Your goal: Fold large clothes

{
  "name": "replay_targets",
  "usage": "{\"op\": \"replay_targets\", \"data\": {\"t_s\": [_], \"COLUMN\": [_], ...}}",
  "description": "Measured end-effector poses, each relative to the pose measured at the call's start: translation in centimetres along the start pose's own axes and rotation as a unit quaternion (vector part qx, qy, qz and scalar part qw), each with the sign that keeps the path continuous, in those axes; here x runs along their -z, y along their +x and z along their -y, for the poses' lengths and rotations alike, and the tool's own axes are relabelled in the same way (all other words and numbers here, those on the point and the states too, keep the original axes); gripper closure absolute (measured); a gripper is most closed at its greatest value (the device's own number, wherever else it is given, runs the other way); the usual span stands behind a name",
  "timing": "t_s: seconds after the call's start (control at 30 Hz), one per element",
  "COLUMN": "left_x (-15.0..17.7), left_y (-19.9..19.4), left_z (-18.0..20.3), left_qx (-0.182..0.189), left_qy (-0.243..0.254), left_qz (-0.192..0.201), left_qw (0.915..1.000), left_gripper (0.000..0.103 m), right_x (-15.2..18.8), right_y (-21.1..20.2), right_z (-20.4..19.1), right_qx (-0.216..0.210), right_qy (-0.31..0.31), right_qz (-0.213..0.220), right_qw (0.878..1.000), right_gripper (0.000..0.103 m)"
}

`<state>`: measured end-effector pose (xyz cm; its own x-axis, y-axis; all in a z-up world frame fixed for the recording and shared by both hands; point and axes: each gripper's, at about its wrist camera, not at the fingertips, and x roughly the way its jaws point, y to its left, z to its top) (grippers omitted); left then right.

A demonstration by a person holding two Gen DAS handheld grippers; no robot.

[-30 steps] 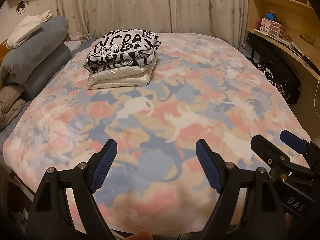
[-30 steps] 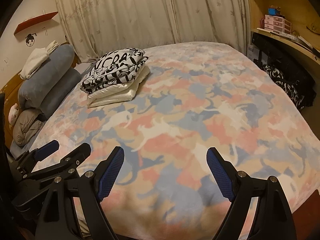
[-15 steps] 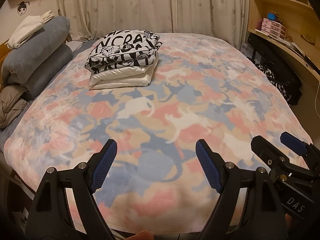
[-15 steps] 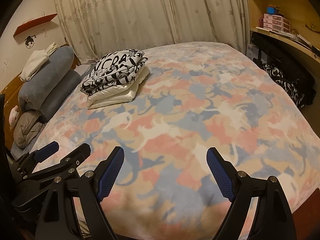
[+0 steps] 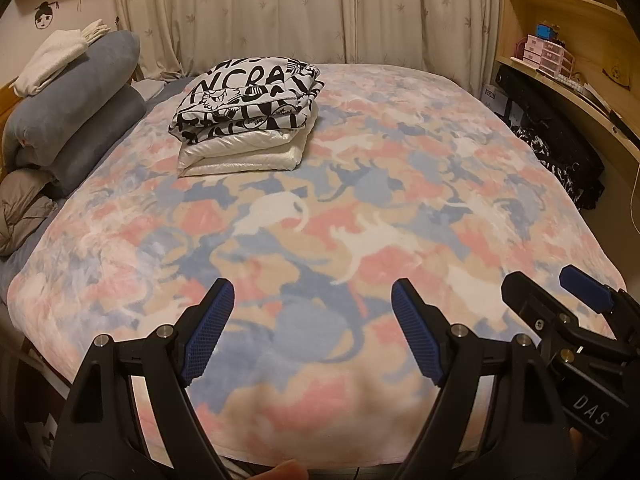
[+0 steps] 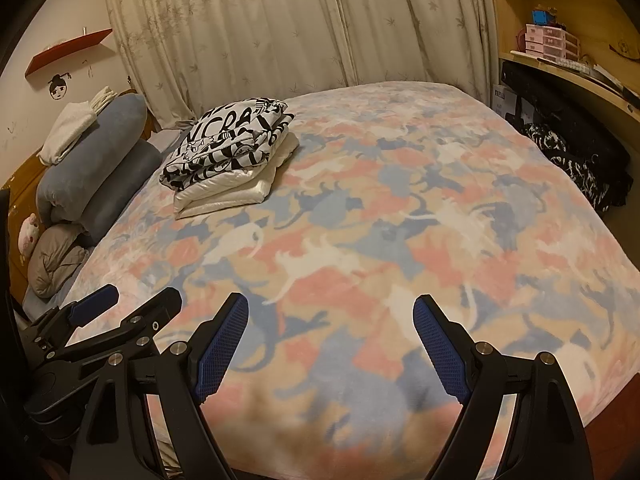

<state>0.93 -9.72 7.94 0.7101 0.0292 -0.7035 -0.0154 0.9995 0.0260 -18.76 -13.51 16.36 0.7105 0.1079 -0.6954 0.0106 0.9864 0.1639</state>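
Observation:
A folded black-and-white printed garment (image 5: 250, 98) lies on top of a folded shiny white garment (image 5: 244, 152) at the far left of the bed; the stack also shows in the right wrist view (image 6: 228, 140). My left gripper (image 5: 312, 312) is open and empty above the bed's near edge. My right gripper (image 6: 330, 332) is open and empty beside it, and shows at the right of the left wrist view (image 5: 560, 296). The left gripper shows at the left of the right wrist view (image 6: 128, 304). Both are far from the stack.
The bed carries a pastel cat-print blanket (image 5: 380, 208). Blue-grey pillows (image 5: 72, 108) with a white cloth (image 5: 56, 56) lie at the left. A wooden desk and shelves (image 5: 560, 76) with dark clothes (image 5: 560, 156) stand at the right. Curtains (image 5: 304, 12) hang behind.
Both views have shifted slightly; the grippers stay open and low at the bed's near edge. Nothing on the bed has moved.

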Motion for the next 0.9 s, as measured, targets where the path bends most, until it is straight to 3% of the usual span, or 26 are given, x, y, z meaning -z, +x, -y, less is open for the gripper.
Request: {"op": "replay_targets", "data": {"t_s": [0.9], "left_x": [0.31], "left_y": [-0.16], "left_z": [-0.07], "left_qx": [-0.001], "left_qy": [0.000], "left_qz": [-0.005], "left_qw": [1.0000], "left_gripper": [0.024], "right_x": [0.33], "right_y": [0.13], "right_z": [-0.03], "right_qx": [-0.001], "right_qy": [0.004], "right_qz": [-0.004], "right_qw": [1.000], "right_gripper": [0.017]}}
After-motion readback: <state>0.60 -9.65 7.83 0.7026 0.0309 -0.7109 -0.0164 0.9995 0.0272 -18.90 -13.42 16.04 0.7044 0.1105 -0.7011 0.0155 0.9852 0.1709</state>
